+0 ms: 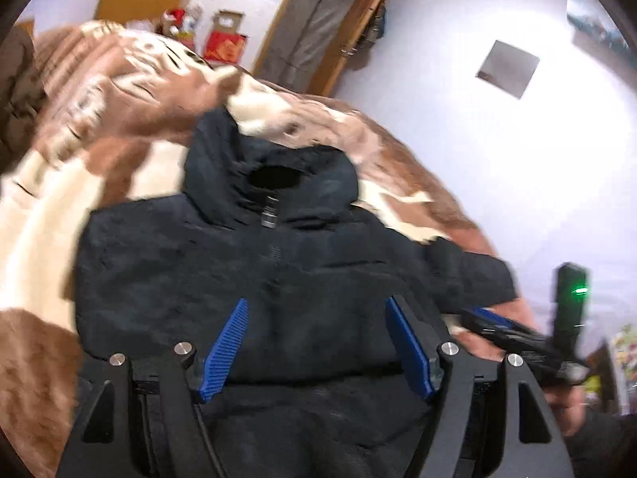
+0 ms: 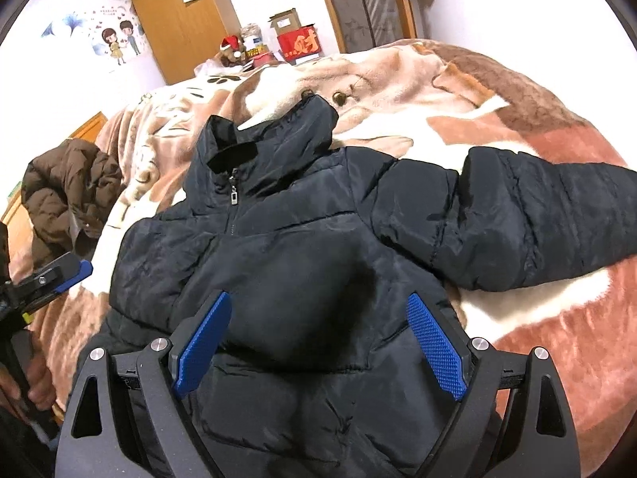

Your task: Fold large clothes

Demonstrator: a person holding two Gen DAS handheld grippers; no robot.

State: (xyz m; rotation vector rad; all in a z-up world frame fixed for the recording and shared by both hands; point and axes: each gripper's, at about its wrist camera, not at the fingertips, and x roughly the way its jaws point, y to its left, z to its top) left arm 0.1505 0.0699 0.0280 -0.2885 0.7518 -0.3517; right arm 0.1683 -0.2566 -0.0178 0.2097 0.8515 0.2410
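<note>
Jacket [image 2: 302, 247], dark navy puffer, laid front-up on the bed's blanket [image 2: 537, 91], zip closed, collar pointing to the far edge of the bed and hem toward the near edge where the person stands. That orientation puts the long axis straight ahead, so both sides can be reached for a lengthwise fold.

Sleeve [image 2: 529, 219] on the right side lies stretched out toward the right edge of the bed, flat and clear of the body; judged to be the next part to bring across the chest. On the left side no spread sleeve is visible; whether it is already tucked cannot be told.

Right gripper [image 2: 330, 342] hovers over the lower chest, jaws wide apart, nothing between the blue pads [image 2: 436, 344]. Left gripper [image 1: 318, 342] likewise spread and empty above the jacket's middle; its view is motion-blurred. Each claw shows at the edge of the other's view, so the two hang just beside each other over the near edge.

Brown coat [image 2: 67, 187] heaped at the left edge of the bed, well apart from the work. Boxes [image 2: 296, 38] beyond the far edge
</note>
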